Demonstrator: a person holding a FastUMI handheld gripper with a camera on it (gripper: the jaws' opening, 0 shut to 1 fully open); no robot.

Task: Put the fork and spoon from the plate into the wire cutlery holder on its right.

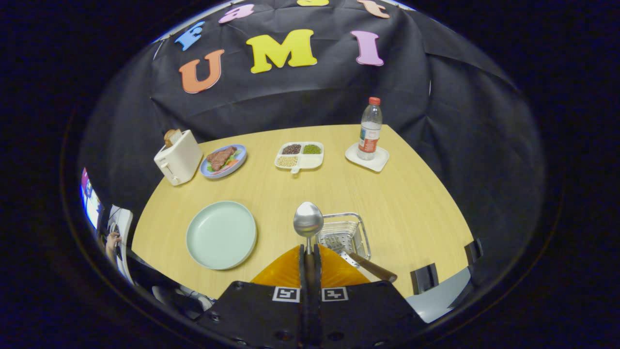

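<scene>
1. As I look along the gripper (309, 252), I see its two fingers (302, 264) pressed together on the handle of one spoon (308, 220), whose bowl stands up just ahead of them, above the counter.
2. One wire cutlery holder (345, 233) sits just right of the spoon. One fork (370, 267) with a brown handle lies in it, the handle sticking out over the near rim toward me.
3. One pale green plate (221, 234) lies left of the fingers, bare, apart from the holder.
4. Further back I count one cream toaster (178, 157) with bread in its slot, one blue-rimmed plate of meat and vegetables (224, 160) just beside it, one white divided tray (299, 155) with three portions of beans or grains, and one water bottle (369, 129) with a red cap standing on a white square coaster (366, 157).
5. The counter (411, 203) is light wood. Black cloth forms the wall behind it.
6. A person's hand (113, 239) shows at the far left, near a lit screen (90, 202).
</scene>
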